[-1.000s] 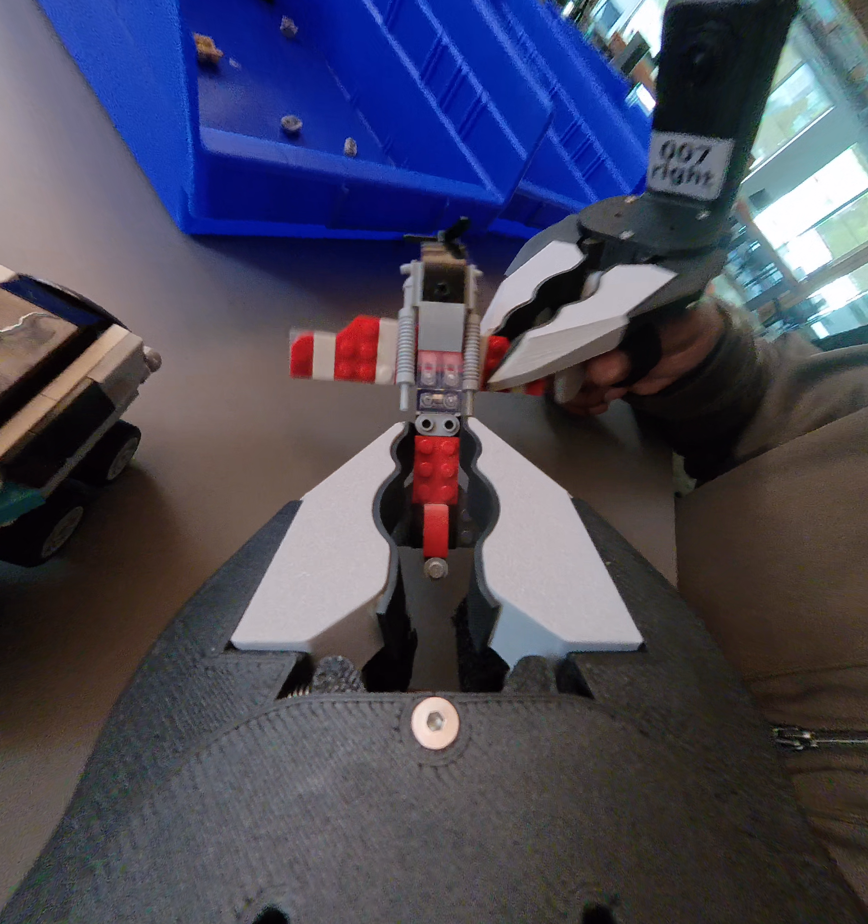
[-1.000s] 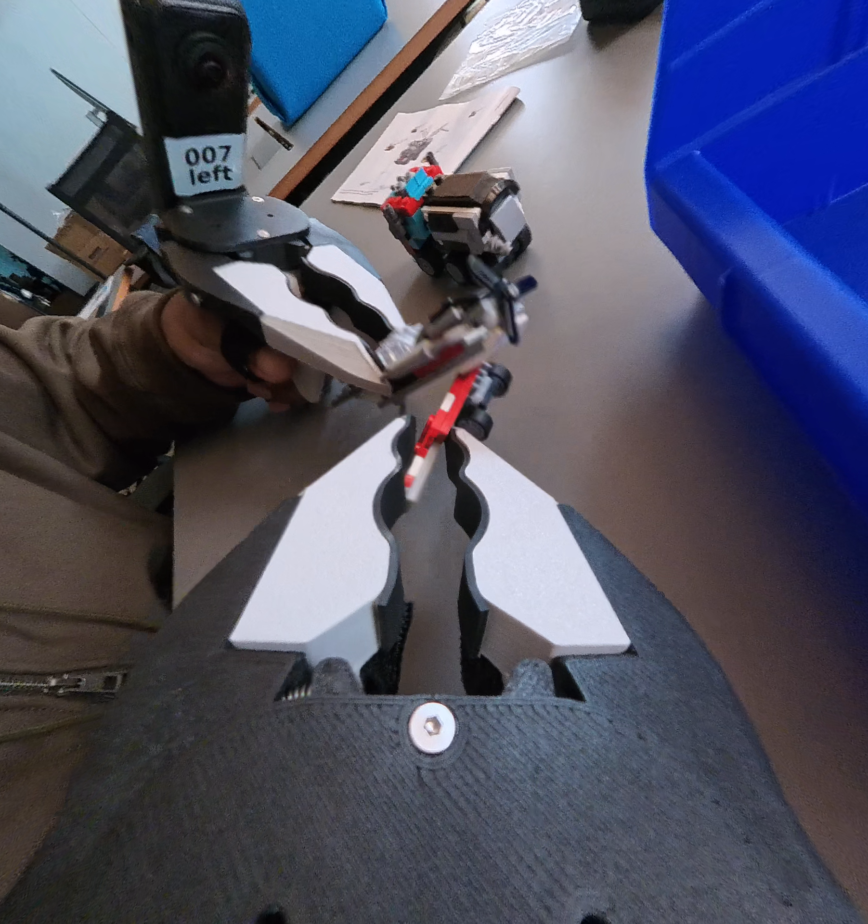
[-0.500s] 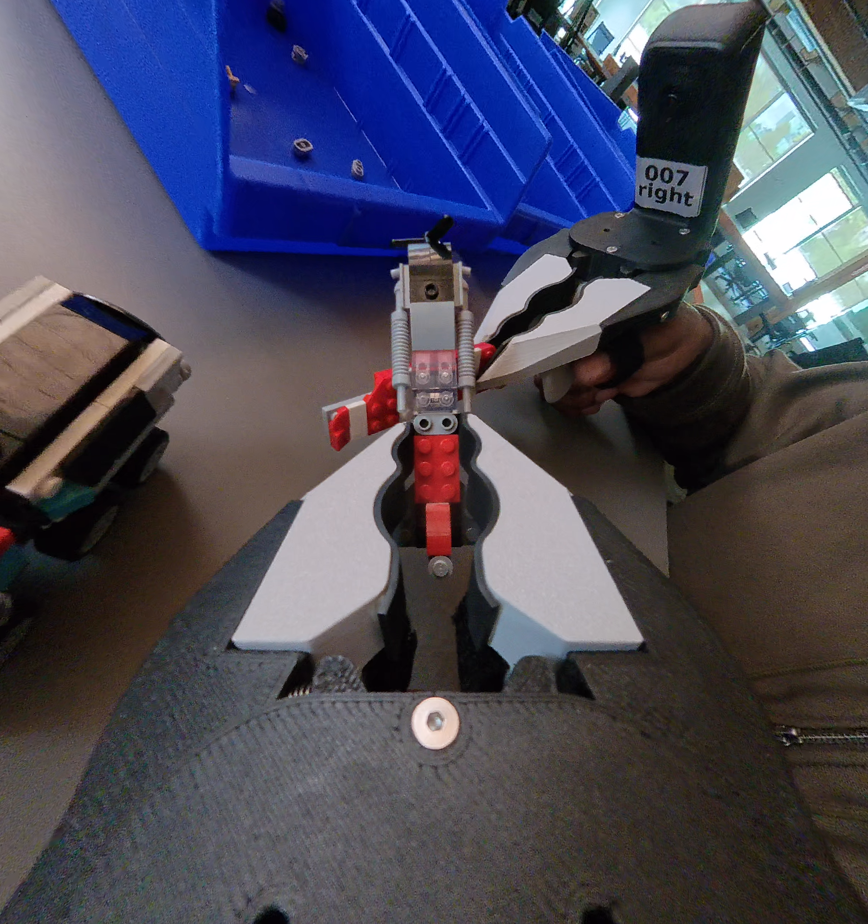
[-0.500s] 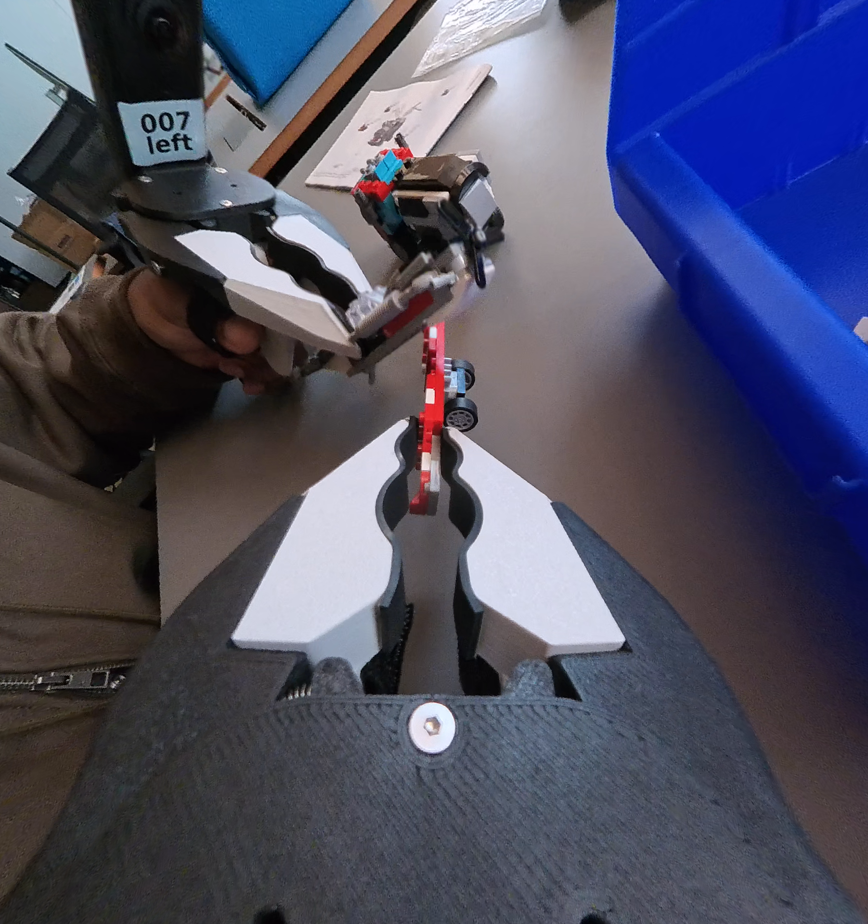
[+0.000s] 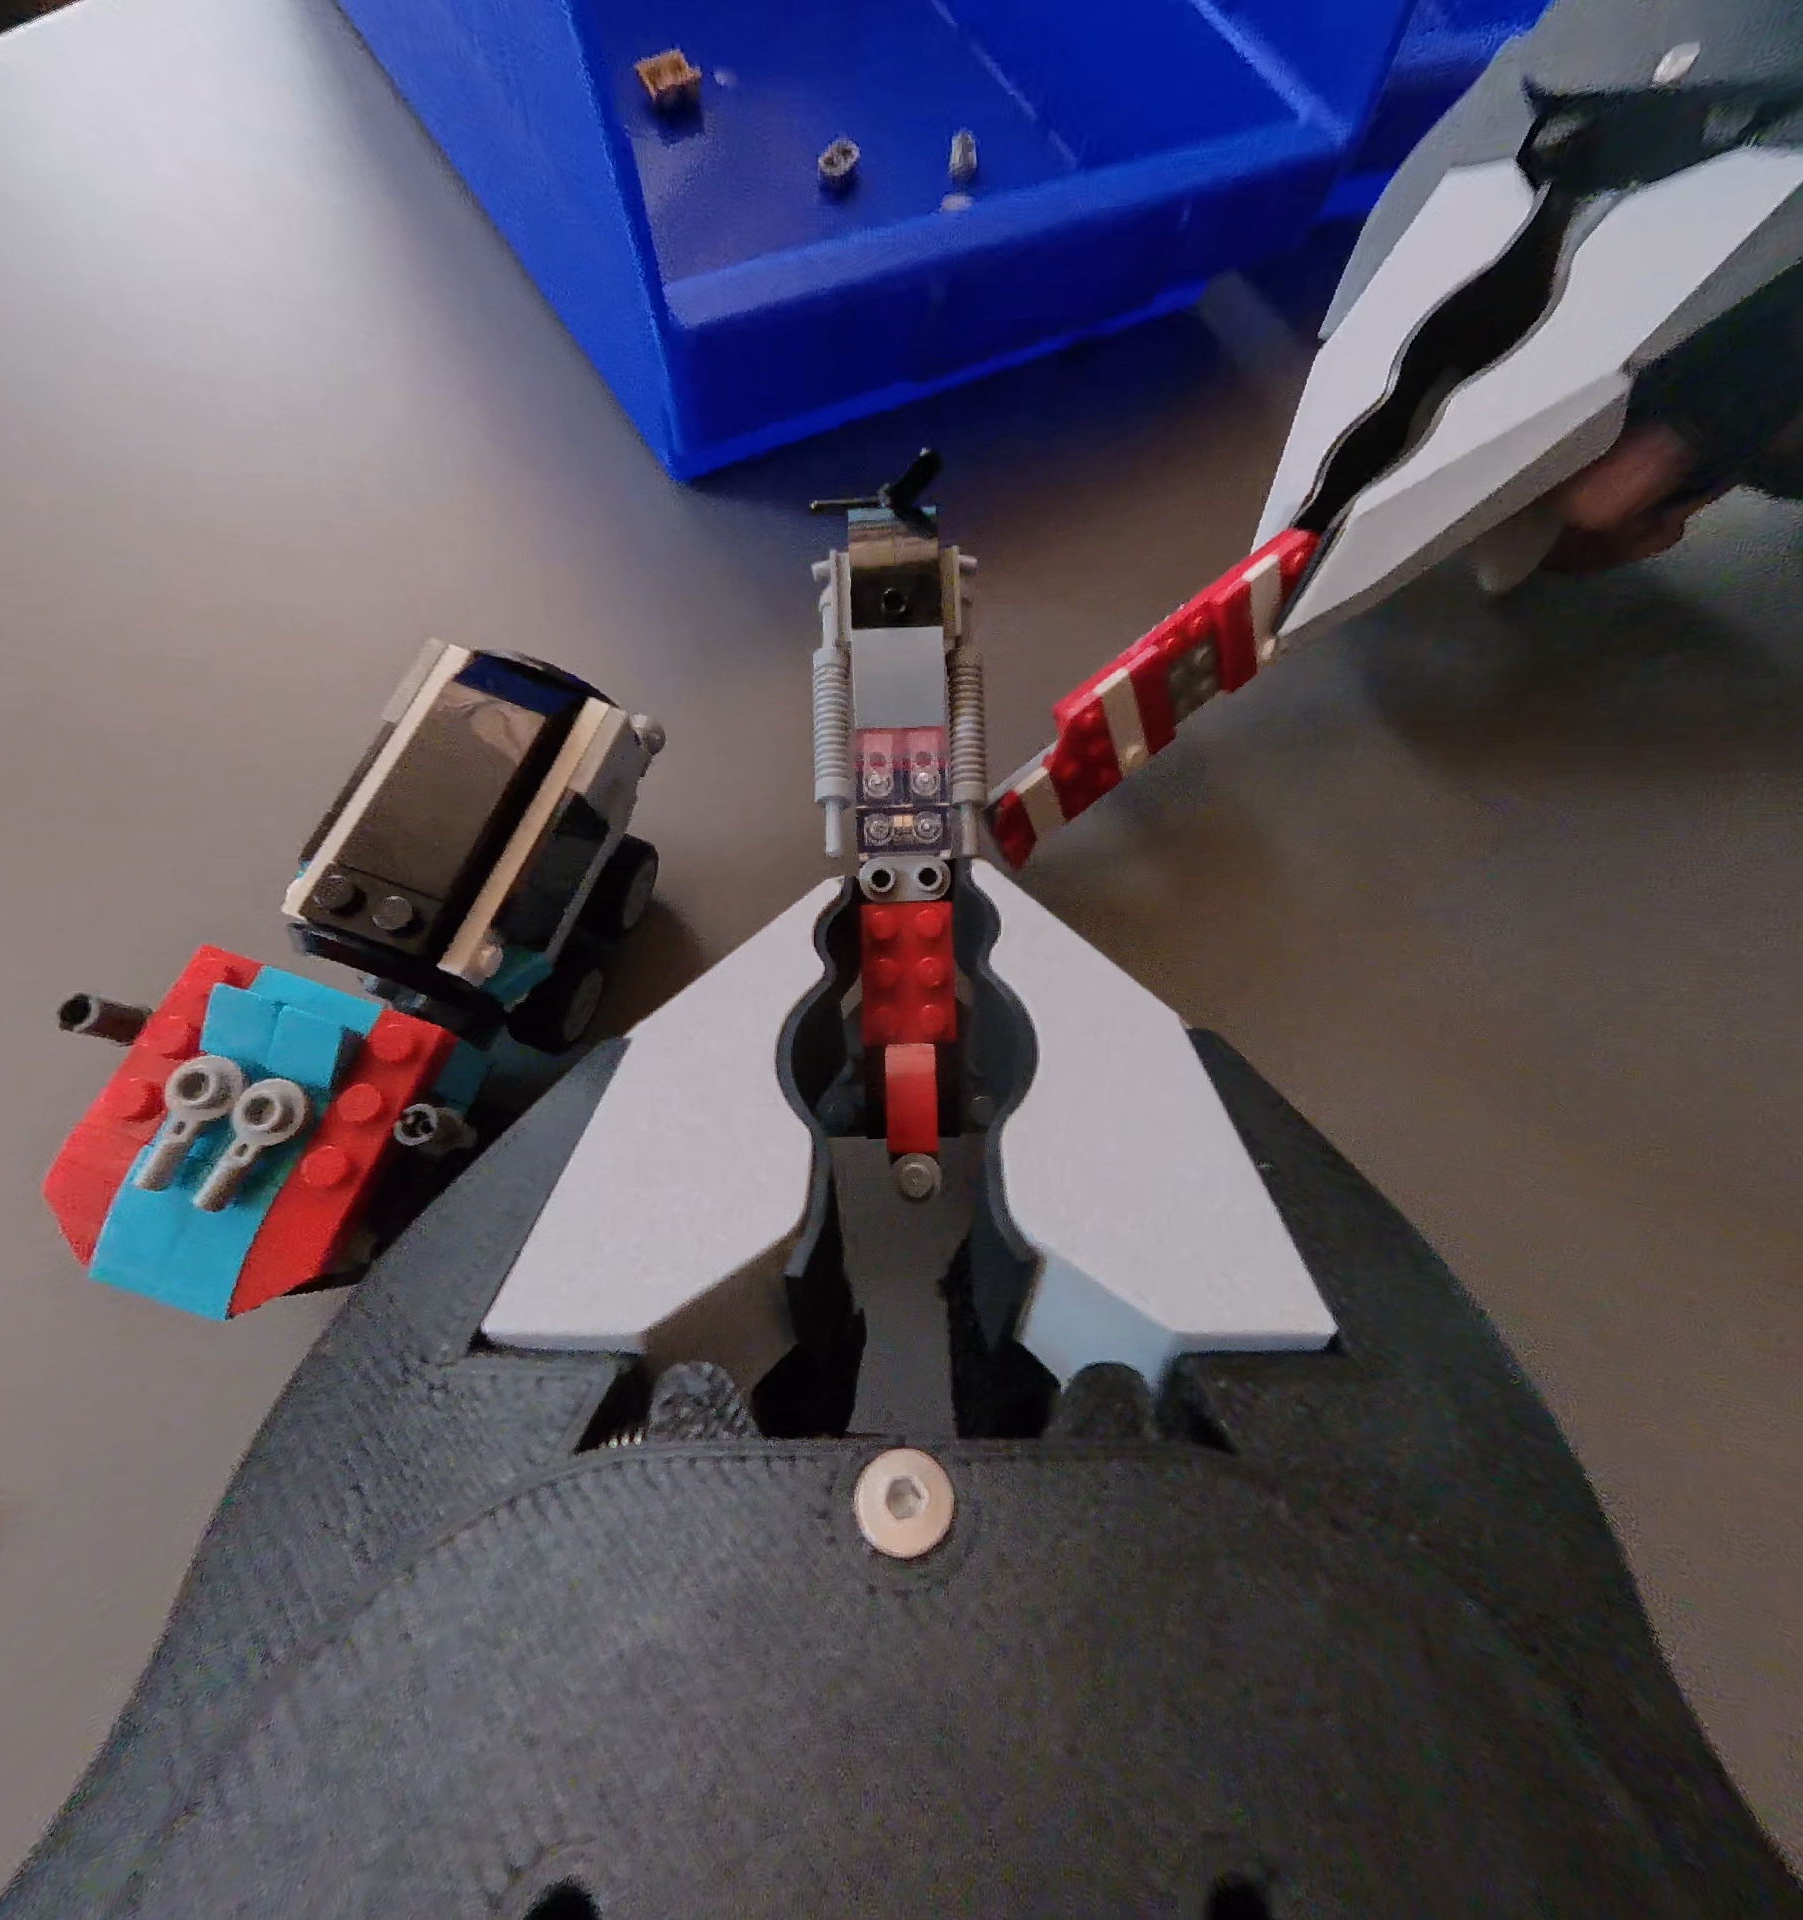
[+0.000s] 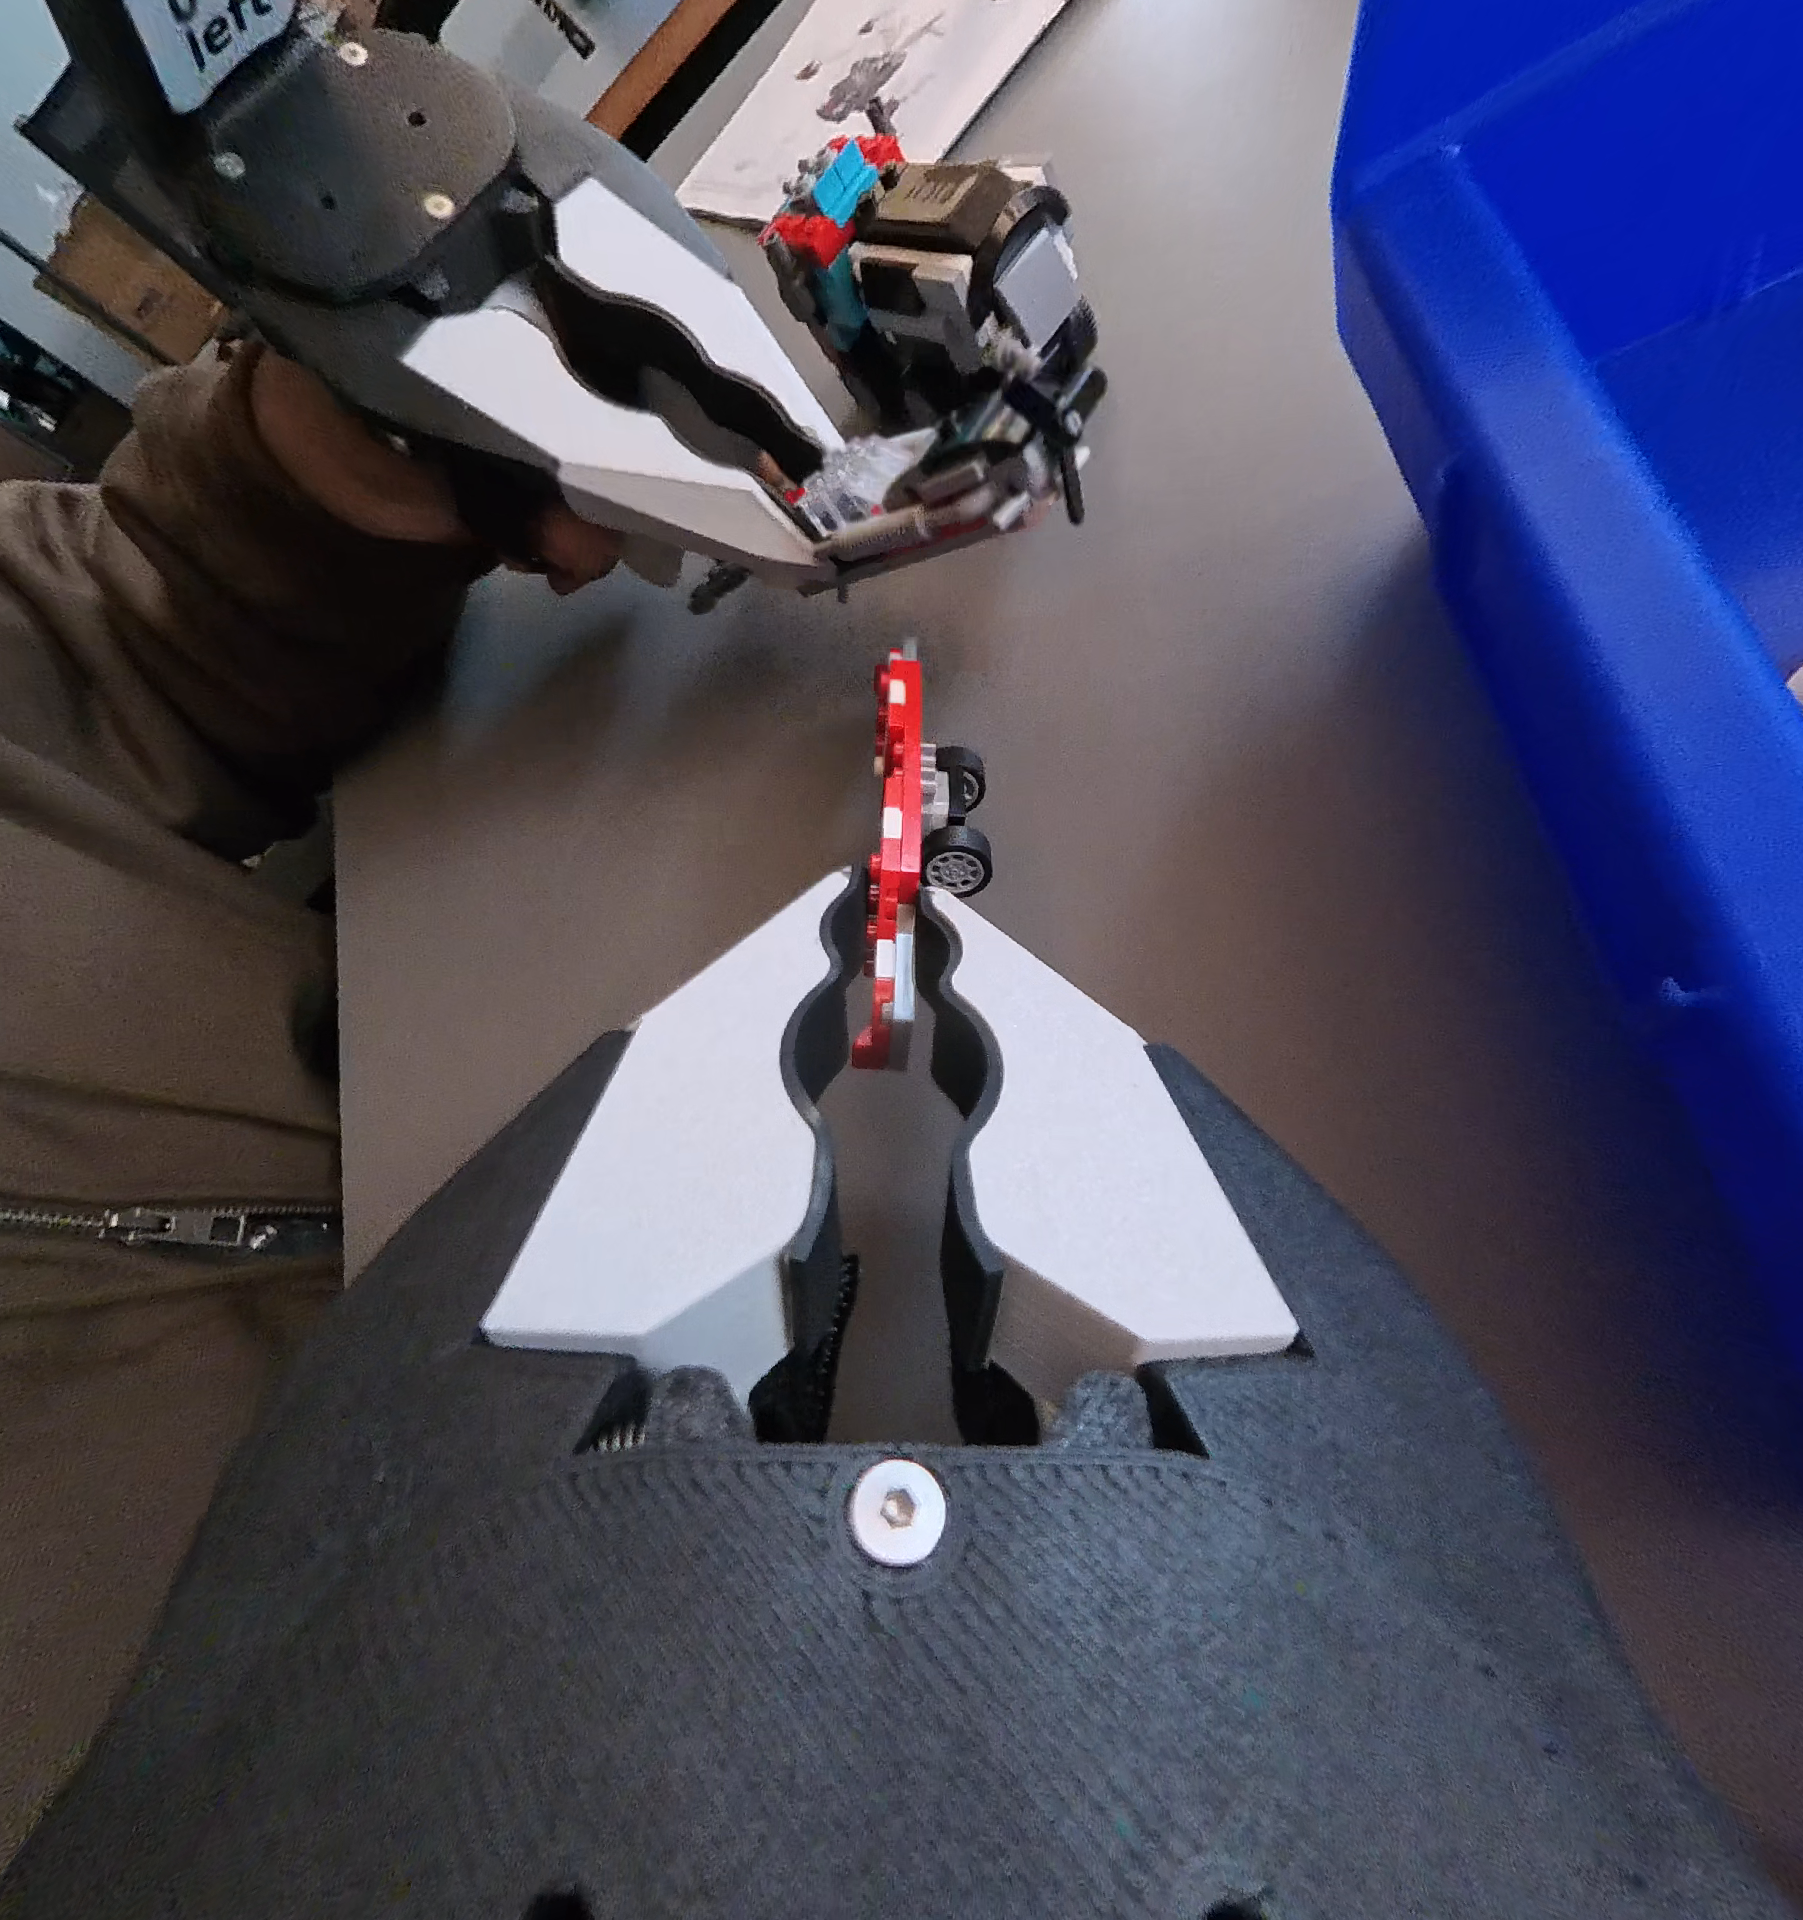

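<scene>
Left tool (image 5: 907,883) at frame centre, clamped on narrow grey-and-red brick assembly (image 5: 902,748) with side springs, sticking forward above grey bench (image 5: 201,416). Right tool (image 6: 892,904) clamped on thin red-and-white striped plate (image 6: 902,790) carrying two small black wheels, held edge-on; in left view that plate's free end sits just beside the assembly. Brick truck (image 5: 481,831) left of centre, red-and-teal brick block (image 5: 242,1132) against it. Blue bin (image 5: 876,208) at top, small loose parts inside.
</scene>
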Demonstrator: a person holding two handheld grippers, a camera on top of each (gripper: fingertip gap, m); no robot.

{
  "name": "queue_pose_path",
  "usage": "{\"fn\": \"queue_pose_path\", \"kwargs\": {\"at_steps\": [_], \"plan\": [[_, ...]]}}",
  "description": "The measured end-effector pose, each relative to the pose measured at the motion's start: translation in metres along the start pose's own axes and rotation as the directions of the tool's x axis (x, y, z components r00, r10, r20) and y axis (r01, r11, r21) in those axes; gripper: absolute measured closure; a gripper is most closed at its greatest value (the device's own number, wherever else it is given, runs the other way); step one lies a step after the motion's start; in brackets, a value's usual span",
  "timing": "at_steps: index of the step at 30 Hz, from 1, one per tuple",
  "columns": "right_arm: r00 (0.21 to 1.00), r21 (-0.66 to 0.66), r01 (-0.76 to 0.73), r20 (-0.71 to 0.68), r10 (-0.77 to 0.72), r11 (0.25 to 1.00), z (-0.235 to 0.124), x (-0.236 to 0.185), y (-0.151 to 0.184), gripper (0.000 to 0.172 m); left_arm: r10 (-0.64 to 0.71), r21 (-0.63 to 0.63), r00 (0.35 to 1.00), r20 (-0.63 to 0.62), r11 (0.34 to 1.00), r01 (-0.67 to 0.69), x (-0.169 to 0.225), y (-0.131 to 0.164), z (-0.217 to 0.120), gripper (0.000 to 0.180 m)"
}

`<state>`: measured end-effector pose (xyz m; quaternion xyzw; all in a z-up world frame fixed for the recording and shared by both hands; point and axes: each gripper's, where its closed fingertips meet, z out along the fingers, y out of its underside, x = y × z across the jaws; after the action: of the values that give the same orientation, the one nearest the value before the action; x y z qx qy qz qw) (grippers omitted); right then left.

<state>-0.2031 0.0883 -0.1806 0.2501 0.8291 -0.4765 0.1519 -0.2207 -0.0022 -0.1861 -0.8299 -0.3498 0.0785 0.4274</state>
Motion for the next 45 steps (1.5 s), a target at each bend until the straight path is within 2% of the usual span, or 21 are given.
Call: {"fn": "queue_pose_path", "kwargs": {"at_steps": [8, 11, 14, 17, 20, 23, 26, 29, 33, 37, 41, 45], "plan": [[1.000, -0.010, 0.001, 0.023, -0.001, 1.000, 0.000, -0.002, 0.001, 0.164, 0.051, -0.062, 0.997, 0.049, 0.997, -0.048, -0.006, 0.011, 0.005, 0.161], [1.000, -0.007, 0.011, 0.028, -0.010, 1.000, -0.001, -0.003, 0.001, 0.164, 0.044, -0.070, 0.999, 0.025, 0.997, -0.043, -0.005, 0.011, 0.003, 0.150], [0.998, 0.008, 0.024, 0.052, -0.024, 1.000, -0.002, -0.007, -0.003, 0.164, 0.065, -0.015, 0.998, -0.004, 0.998, -0.065, -0.001, -0.002, -0.006, 0.139], [0.991, 0.059, 0.013, 0.129, -0.021, 0.998, -0.004, -0.018, -0.011, 0.164, 0.096, 0.106, 0.990, -0.102, 0.991, -0.085, 0.016, -0.023, -0.019, 0.134], [0.978, 0.154, 0.000, 0.208, -0.032, 0.988, -0.010, -0.031, -0.027, 0.164, 0.012, 0.203, 0.969, -0.246, 0.978, 0.040, 0.032, -0.040, -0.029, 0.129], [0.969, 0.233, 0.007, 0.237, -0.064, 0.972, -0.016, -0.037, -0.039, 0.164, -0.098, 0.277, 0.912, -0.398, 0.935, 0.222, 0.039, -0.057, -0.041, 0.125], [0.956, 0.290, -0.025, 0.287, -0.062, 0.957, -0.021, -0.044, -0.048, 0.164, -0.175, 0.269, 0.823, -0.540, 0.891, 0.366, 0.048, -0.065, -0.047, 0.123], [0.937, 0.310, -0.070, 0.347, -0.044, 0.948, -0.021, -0.050, -0.051, 0.164, -0.216, 0.231, 0.762, -0.610, 0.872, 0.432, 0.060, -0.066, -0.043, 0.125], [0.921, 0.313, -0.104, 0.389, -0.028, 0.944, -0.015, -0.058, -0.051, 0.164, -0.236, 0.207, 0.737, -0.633, 0.866, 0.456, 0.073, -0.063, -0.035, 0.138], [0.913, 0.311, -0.115, 0.408, -0.023, 0.944, -0.010, -0.062, -0.050, 0.164, -0.259, 0.228, 0.733, -0.629, 0.840, 0.493, 0.070, -0.065, -0.034, 0.155], [0.919, 0.322, -0.111, 0.394, -0.027, 0.940, -0.009, -0.060, -0.051, 0.164, -0.264, 0.234, 0.739, -0.620, 0.837, 0.494, 0.067, -0.064, -0.033, 0.155], [0.950, 0.378, -0.044, 0.303, -0.079, 0.925, -0.010, -0.052, -0.057, 0.160, -0.236, 0.283, 0.791, -0.564, 0.845, 0.454, 0.061, -0.064, -0.031, 0.157]]}}
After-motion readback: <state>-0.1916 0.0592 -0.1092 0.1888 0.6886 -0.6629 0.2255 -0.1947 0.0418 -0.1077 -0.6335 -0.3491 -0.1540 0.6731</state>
